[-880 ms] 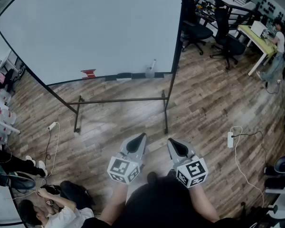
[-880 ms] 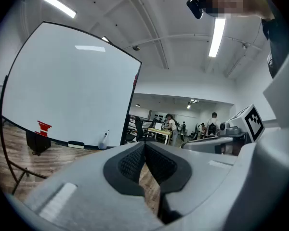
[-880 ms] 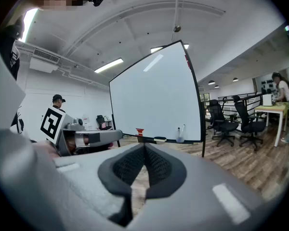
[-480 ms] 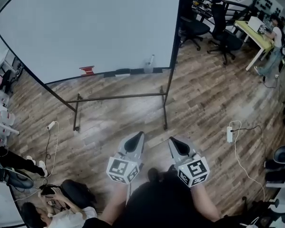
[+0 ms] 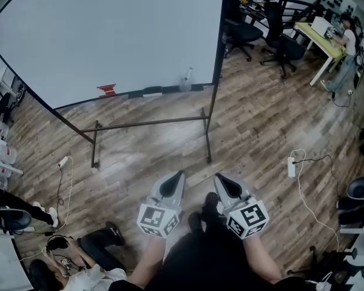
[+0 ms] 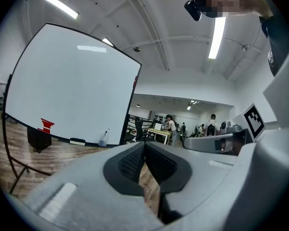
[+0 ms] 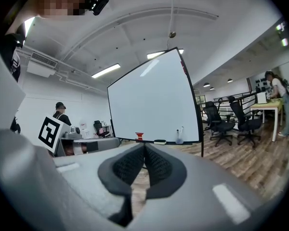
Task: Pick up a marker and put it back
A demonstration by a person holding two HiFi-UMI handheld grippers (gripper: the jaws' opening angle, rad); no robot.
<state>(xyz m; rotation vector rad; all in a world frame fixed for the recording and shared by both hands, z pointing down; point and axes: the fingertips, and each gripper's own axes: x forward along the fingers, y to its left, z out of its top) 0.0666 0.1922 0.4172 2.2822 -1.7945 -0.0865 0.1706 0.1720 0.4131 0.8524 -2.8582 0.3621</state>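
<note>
Left gripper (image 5: 177,177) and right gripper (image 5: 219,179) are both clenched and empty, level and side by side at 6 o'clock, probably a carry pose for the approach. Whiteboard (image 5: 109,35) stands at 12 o'clock, well apart. Its ledge holds a red item (image 5: 107,90), eraser (image 5: 151,91) and bottle (image 5: 187,80). No marker can be made out; presumably it is on the ledge. The board is blank, with no legible writing.

Ahead of the left hand-held gripper (image 5: 177,177) and right hand-held gripper (image 5: 220,179), bare wooden floor (image 5: 261,120) lies open across the frame's centre. The whiteboard (image 5: 109,35) walls off the upper left, with its stand's crossbar (image 5: 148,123) low in front. Office chairs (image 5: 242,32) crowd the upper right. A power strip (image 5: 290,166) lies right of centre.
</note>
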